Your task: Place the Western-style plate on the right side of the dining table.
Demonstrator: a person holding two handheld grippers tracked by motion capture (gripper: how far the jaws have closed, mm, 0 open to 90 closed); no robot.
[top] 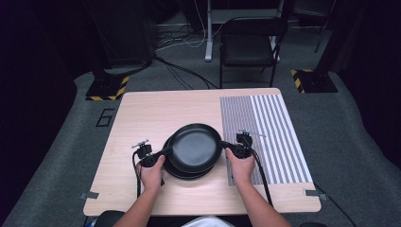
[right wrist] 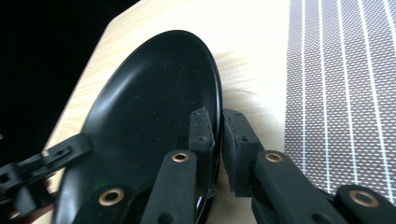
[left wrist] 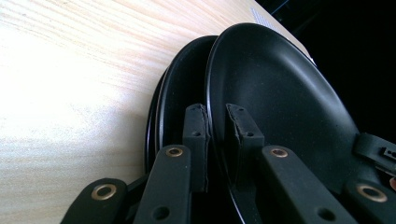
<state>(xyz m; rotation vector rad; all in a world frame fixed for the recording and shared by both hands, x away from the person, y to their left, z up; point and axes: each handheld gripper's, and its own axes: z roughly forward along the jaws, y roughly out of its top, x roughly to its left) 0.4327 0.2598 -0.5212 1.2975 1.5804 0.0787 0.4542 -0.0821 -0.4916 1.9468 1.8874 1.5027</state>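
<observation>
Black and glossy, the top plate (top: 195, 146) sits lifted, tilted off the stack of plates (top: 187, 171) at mid-surface (top: 142, 113), pinched at opposite rims by the left gripper (top: 158, 155) and right gripper (top: 226, 145); where it goes remains undecided.

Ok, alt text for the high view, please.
Two hand-held tools, left tool and right tool, each clamp opposite rims of the top black plate, raised above the plate stack on a wooden table beside a striped mat.
</observation>
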